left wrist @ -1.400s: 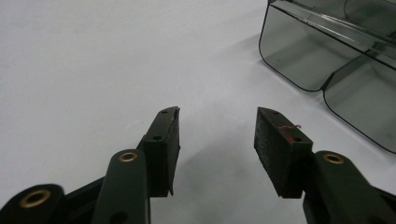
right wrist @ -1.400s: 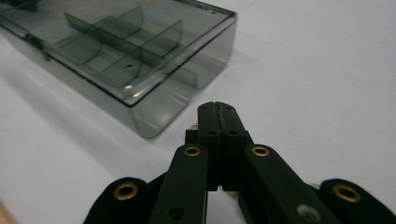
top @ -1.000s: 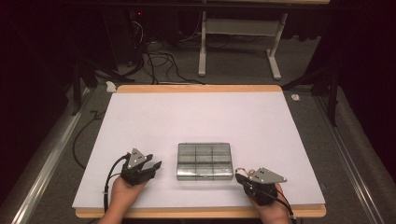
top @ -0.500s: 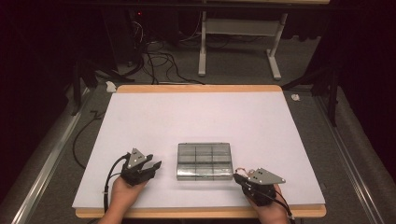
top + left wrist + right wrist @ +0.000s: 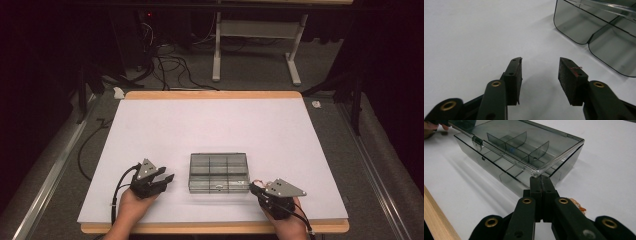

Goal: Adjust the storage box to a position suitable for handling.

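Observation:
A smoky clear compartment box with its lid down lies near the table's front edge. My left gripper rests to its left, a short way off. In the left gripper view this gripper is open; its jaws have just been closing, with nothing but bare table between them, and the box's corner lies ahead to the right. My right gripper sits at the box's front right corner. In the right gripper view it is shut, its tips touching the lid's corner. The lid looks slightly raised there.
The white table top stretches wide beyond the box, with a wooden front edge. A latch sits midway along the lid's front. Cables and a white stand's legs lie on the floor beyond the table.

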### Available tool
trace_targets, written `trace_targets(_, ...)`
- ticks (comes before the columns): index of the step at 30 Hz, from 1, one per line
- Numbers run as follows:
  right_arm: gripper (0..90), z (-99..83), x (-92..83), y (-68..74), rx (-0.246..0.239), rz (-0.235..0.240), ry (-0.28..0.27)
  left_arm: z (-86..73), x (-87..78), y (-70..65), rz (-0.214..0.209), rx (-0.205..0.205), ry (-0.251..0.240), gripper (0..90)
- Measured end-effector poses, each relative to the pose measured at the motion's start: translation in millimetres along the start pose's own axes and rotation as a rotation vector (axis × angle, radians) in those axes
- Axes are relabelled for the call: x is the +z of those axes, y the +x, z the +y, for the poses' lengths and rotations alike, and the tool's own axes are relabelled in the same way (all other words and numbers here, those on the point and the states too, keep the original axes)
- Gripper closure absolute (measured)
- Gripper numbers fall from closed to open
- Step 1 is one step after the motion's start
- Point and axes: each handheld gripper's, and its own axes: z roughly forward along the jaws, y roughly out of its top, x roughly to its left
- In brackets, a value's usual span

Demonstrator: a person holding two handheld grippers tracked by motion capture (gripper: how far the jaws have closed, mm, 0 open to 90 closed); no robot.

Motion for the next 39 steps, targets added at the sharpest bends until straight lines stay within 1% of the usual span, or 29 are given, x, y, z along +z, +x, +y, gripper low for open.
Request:
trace_targets(1, 90.0, 0.6, 0.0, -0.1, 0.002, 0.002, -0.002, 0.1, -0.1, -0.7, -0.002, 0.007, 0.003, 57.6)
trace_targets(2, 90.0, 1.8, -0.1, -0.4, 0.006, 0.005, -0.007, 0.0, -0.6, -1.4, 0.000, 0.014, -0.002, 61.4)
trace_targets(4, 90.0, 4.0, 0.6, -0.9, 0.009, 0.003, -0.017, -0.3, -1.4, -2.6, -0.003, 0.027, -0.013, 72.3)
trace_targets(6, 90.0, 6.4, 1.6, -1.2, 0.006, -0.002, -0.016, -0.1, -2.0, -3.3, -0.003, 0.036, -0.016, 80.0)
trace_targets(7, 90.0, 8.3, 2.3, -1.6, 0.005, -0.002, -0.019, 0.1, -2.7, -3.9, 0.001, 0.036, -0.021, 83.3)
trace_targets(9, 90.0, 11.4, 3.6, -2.9, 0.007, 0.002, -0.027, 1.2, -3.9, -4.5, -0.012, 0.011, -0.039, 87.7)
trace_targets(10, 90.0, 12.5, 3.9, -3.1, 0.007, 0.000, -0.027, 3.0, -5.0, -5.8, -0.024, -0.007, -0.050, 88.4)
trace_targets(11, 90.0, 14.2, 5.1, -3.5, 0.006, -0.001, -0.032, 5.0, -5.6, -8.1, -0.026, -0.012, -0.062, 88.7)
trace_targets(13, 90.0, 16.3, 6.2, -4.1, 0.010, -0.003, -0.033, 9.2, -6.7, -14.5, -0.042, -0.011, -0.069, 88.8)
trace_targets(15, 90.0, 17.9, 7.1, -4.7, 0.012, -0.004, -0.038, 13.5, -5.8, -21.5, -0.048, -0.012, -0.050, 90.0)
trace_targets(16, 90.0, 18.7, 7.4, -5.1, 0.013, -0.004, -0.042, 14.5, -5.6, -24.2, -0.050, -0.014, -0.052, 90.0)
trace_targets(20, 90.0, 22.4, 6.7, -5.9, 0.022, -0.001, -0.050, 21.6, -9.3, -34.3, -0.094, -0.011, -0.095, 90.0)
trace_targets(22, 90.0, 25.2, 5.0, -7.0, 0.029, 0.012, -0.066, 24.9, -11.3, -37.4, -0.106, -0.015, -0.115, 89.5)
trace_targets(24, 90.0, 27.6, 3.7, -7.5, 0.033, 0.011, -0.077, 28.0, -11.5, -38.5, -0.143, -0.032, -0.118, 88.2)
trace_targets(25, 90.0, 28.6, 3.0, -8.1, 0.043, 0.019, -0.081, 29.2, -11.1, -39.0, -0.154, -0.041, -0.123, 88.2)
trace_targets(27, 90.0, 30.1, 2.5, -9.4, 0.054, 0.029, -0.091, 31.7, -9.7, -40.1, -0.165, -0.043, -0.124, 88.5)
trace_targets(29, 90.0, 31.8, 2.2, -9.6, 0.048, 0.023, -0.092, 35.0, -6.1, -43.3, -0.163, -0.020, -0.118, 89.3)
trace_targets(31, 90.0, 33.4, 2.1, -9.2, 0.048, 0.021, -0.095, 38.2, -2.0, -46.1, -0.168, -0.016, -0.115, 89.2)
trace_targets(33, 90.0, 34.5, 2.1, -9.3, 0.040, 0.017, -0.098, 42.4, 2.6, -48.9, -0.163, -0.015, -0.112, 90.0)
trace_targets(36, 90.0, 34.8, 1.9, -9.5, 0.042, 0.018, -0.100, 47.6, 7.4, -51.3, -0.159, -0.003, -0.123, 90.0)
trace_targets(39, 90.0, 34.7, 1.0, -9.8, 0.040, 0.019, -0.101, 49.0, 11.7, -49.3, -0.165, -0.023, -0.134, 90.0)
